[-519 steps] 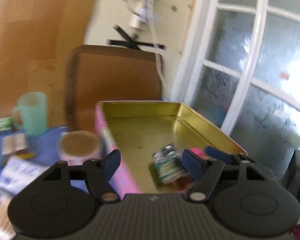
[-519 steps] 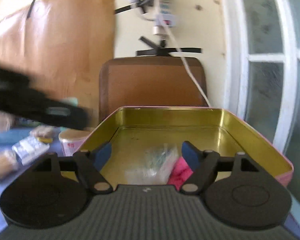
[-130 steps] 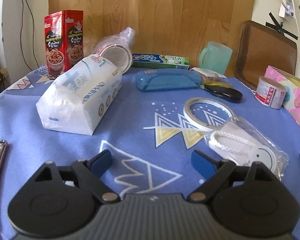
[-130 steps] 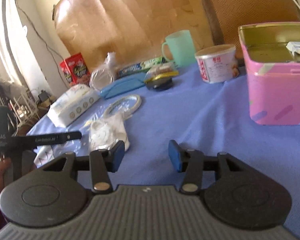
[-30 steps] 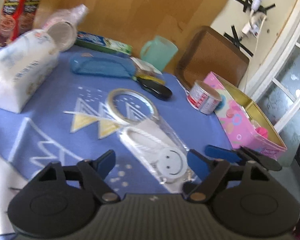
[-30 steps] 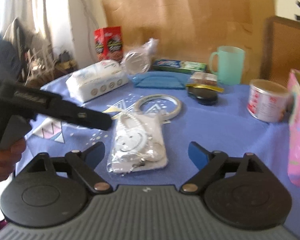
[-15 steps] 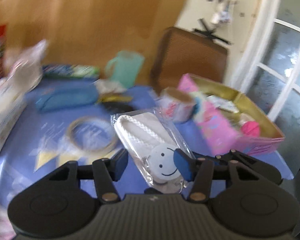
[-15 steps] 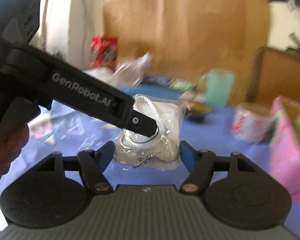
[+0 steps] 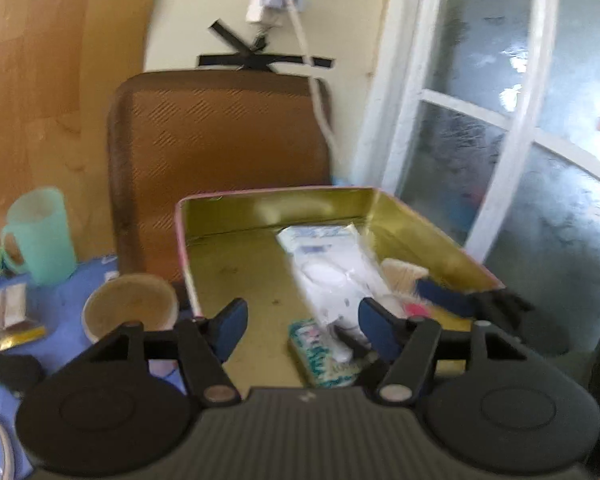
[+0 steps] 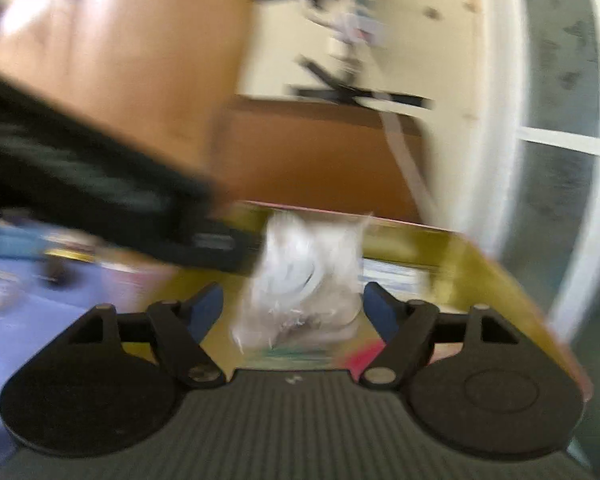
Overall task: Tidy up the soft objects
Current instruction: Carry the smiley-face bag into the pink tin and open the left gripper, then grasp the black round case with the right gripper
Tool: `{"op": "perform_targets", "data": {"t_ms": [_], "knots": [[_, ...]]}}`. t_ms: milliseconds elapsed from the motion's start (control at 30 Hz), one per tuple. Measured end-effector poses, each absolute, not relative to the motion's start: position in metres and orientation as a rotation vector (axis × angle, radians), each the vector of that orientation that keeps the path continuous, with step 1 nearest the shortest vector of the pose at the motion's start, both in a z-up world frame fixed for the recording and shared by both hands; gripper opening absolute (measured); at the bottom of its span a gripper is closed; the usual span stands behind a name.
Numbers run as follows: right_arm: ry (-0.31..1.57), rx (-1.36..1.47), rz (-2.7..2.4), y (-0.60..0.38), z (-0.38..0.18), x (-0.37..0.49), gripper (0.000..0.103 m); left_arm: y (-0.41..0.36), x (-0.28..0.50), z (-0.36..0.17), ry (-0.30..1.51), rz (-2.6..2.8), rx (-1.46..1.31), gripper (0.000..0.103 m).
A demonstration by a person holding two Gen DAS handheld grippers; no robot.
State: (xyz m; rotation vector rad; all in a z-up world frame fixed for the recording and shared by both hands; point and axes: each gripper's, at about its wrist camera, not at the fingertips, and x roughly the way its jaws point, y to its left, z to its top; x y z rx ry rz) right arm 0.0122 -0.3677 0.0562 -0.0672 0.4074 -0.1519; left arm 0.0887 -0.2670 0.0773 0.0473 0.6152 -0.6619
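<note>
Left wrist view: both grippers' fingers (image 9: 231, 322) spread wide over the tin (image 9: 236, 272); package (image 9: 332, 268) print unreadable.

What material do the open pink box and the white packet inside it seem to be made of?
The box looks like thin metal: its inner walls are a glossy gold colour and reflect light, with a pink rim. The white packet looks like clear, crinkly plastic film around something soft and white; blur hides the finer detail.
</note>
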Motion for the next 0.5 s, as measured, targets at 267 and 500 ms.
{"op": "perform_targets", "data": {"t_ms": [267, 500], "knots": [[0.230, 0.179, -0.045, -0.376, 0.066, -0.045, 0.068, -0.173, 0.041, 0.062, 0.561, -0.587, 0.064, 0.068], [0.277, 0.236, 0.214, -0.312, 0.075, -0.040, 0.054, -0.060, 0.031, 0.040, 0.629, -0.326, -0.045, 0.068]]}}
